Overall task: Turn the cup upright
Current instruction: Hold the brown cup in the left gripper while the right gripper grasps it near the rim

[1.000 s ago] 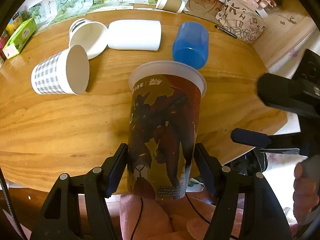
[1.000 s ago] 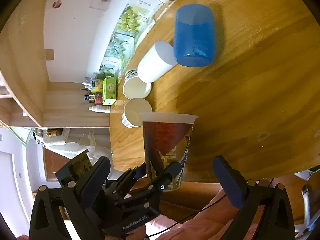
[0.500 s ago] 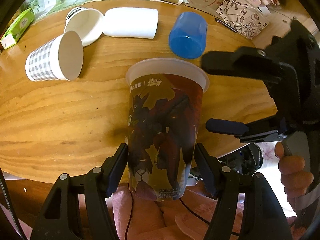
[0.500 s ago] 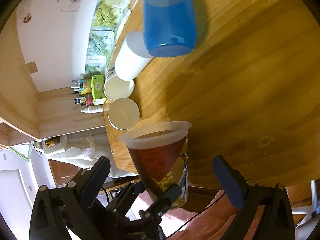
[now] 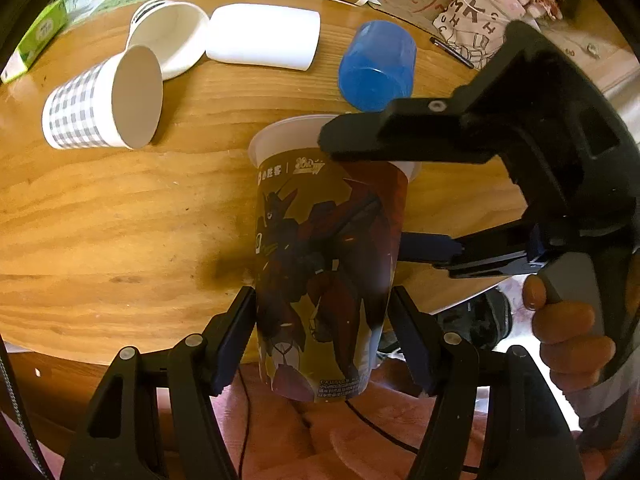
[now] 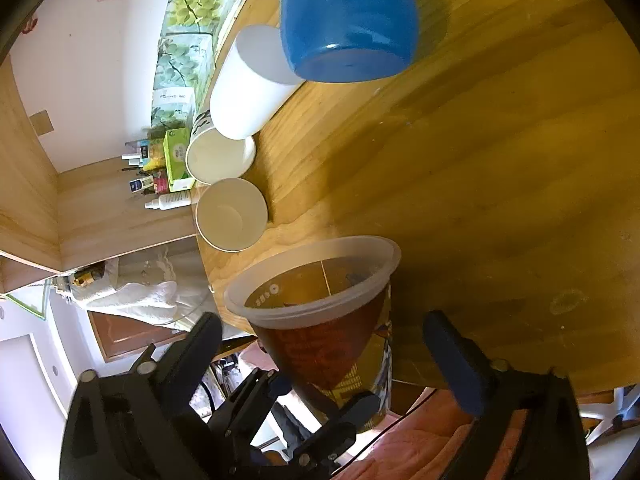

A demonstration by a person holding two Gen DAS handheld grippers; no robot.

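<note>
My left gripper (image 5: 322,340) is shut on a tall printed cup (image 5: 326,256) with a robot picture and a white rim, held over the near edge of the wooden table (image 5: 120,220). My right gripper (image 6: 320,344) is open, and the cup (image 6: 320,320) sits between its fingers; whether they touch it I cannot tell. In the left wrist view the right gripper (image 5: 360,192) reaches in from the right, one finger over the cup's rim and one beside its wall.
On the table lie a blue plastic cup (image 5: 376,68), a white cup (image 5: 264,36), a white paper cup (image 5: 172,36) and a checked paper cup (image 5: 104,100), all on their sides. Boxes and bottles (image 6: 168,160) stand at the far edge.
My right gripper has moved in from the right and now has its open fingers around the printed cup. The left gripper keeps its hold on the cup.
</note>
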